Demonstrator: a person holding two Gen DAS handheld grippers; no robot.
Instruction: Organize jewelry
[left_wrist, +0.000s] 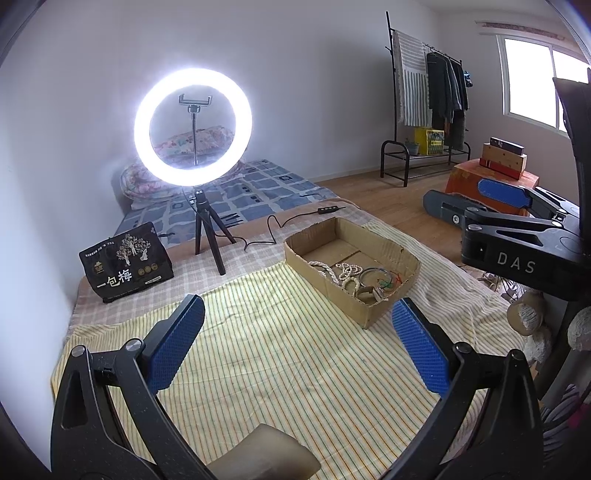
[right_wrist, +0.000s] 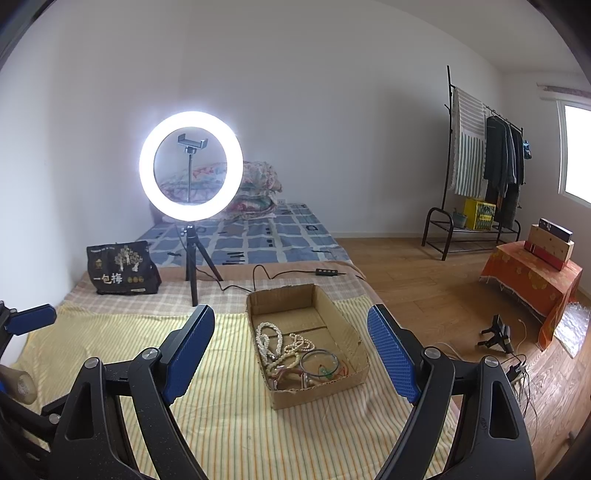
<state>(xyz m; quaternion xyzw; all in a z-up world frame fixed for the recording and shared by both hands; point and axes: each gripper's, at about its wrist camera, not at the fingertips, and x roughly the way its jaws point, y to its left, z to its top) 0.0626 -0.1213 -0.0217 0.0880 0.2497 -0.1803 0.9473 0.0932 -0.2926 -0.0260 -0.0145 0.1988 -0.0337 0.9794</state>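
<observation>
Both grippers are hovering above the striped cloth (right_wrist: 236, 424), holding nothing. The left gripper (left_wrist: 297, 343) is standing with jaws spread wide; the right gripper (right_wrist: 291, 354) is likewise released. The jewelry (right_wrist: 295, 354), beaded strands and bangles, is lying heaped in the near end of the cardboard box (right_wrist: 351, 332). A ring light (right_wrist: 191, 165) is glowing behind.

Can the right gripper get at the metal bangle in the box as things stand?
Probably yes. The right gripper is open and empty, the cardboard box has no lid, and the bangle lies on top near the front wall, though beads crowd its left side.
</observation>
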